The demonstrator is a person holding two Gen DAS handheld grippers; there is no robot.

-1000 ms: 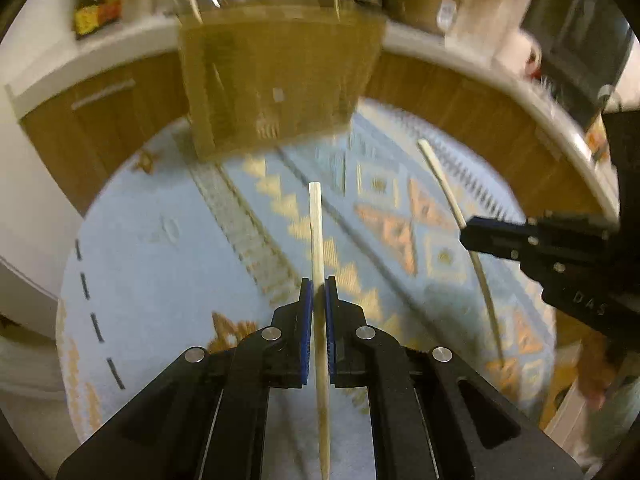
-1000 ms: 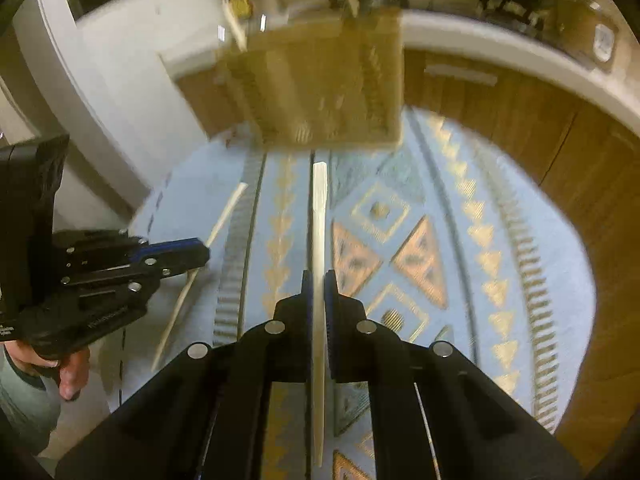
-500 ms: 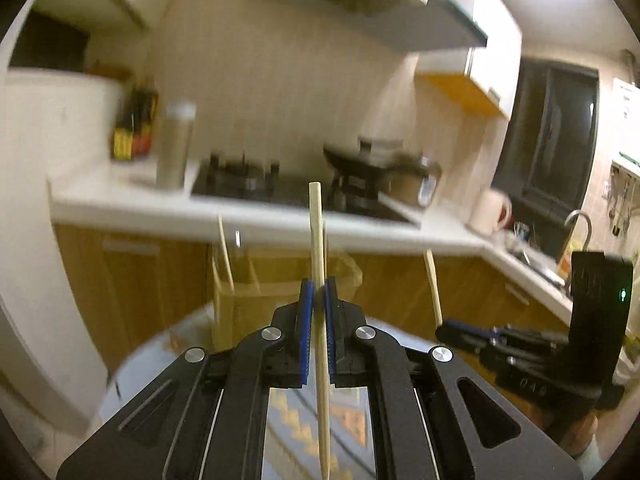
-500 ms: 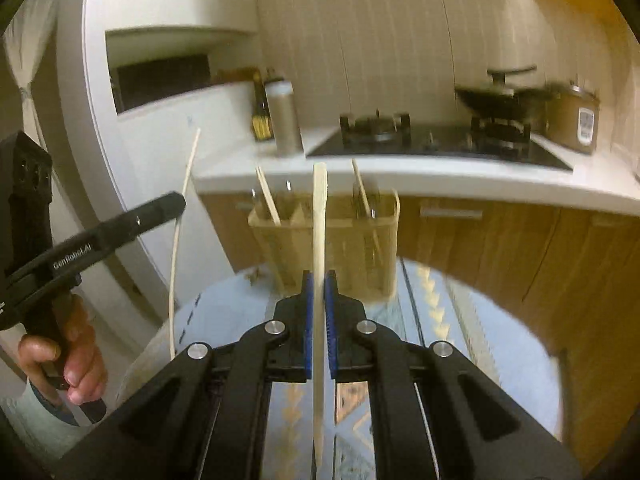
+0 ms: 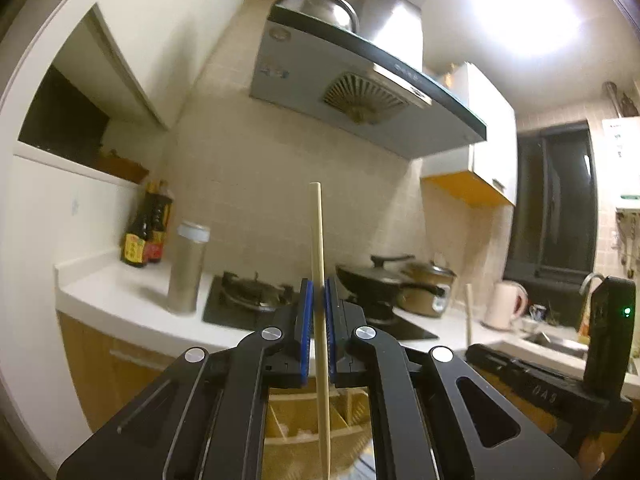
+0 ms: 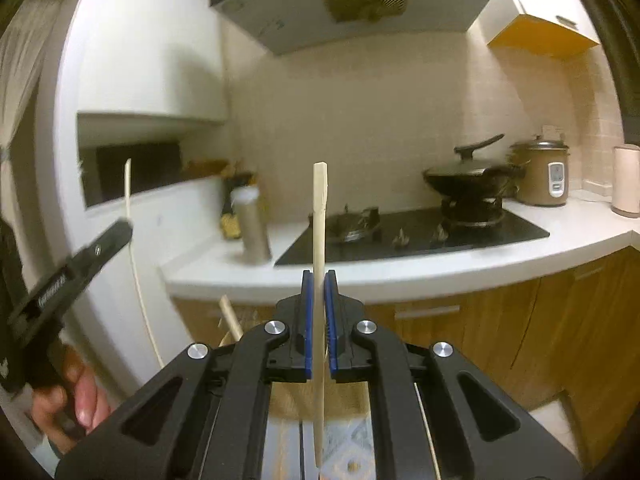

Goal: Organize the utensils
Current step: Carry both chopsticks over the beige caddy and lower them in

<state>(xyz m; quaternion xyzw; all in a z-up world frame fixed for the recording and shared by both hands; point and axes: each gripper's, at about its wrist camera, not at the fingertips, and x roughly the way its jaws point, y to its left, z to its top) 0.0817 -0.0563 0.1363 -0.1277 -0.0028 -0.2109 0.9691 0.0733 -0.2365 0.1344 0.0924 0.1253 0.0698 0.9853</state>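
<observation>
A small kitchen fills both views: white counter (image 6: 440, 264), black gas hob (image 6: 420, 232), a lidded wok (image 6: 472, 176) on the right burner, a rice cooker (image 6: 544, 176) beside it to the right, range hood (image 5: 360, 92) overhead. At the far left of the counter a steel canister (image 5: 188, 268) stands with dark sauce bottles (image 5: 146, 232) behind it.

Left gripper (image 5: 316, 312), tongs narrow, blue pads pinched on a thin wooden chopstick (image 5: 318, 240). The stick stands nearly upright, its top against the tiled wall, its lower end running down between the black arms. Below, through the frame, a wooden utensil holder (image 5: 304, 420) with dividers peeks out, close beneath the gripper.

Right gripper (image 6: 318, 308), same story: jaws tight on a flat pale wooden stick (image 6: 320, 220), upright, its squared top above the hob's level in the picture. In this view the left gripper shows at the left edge, a hand (image 6: 76, 396) wrapped round its grip. The holder sits low behind the right gripper's arms, with another stick (image 6: 230, 316) poking up from it, leaning left.
</observation>
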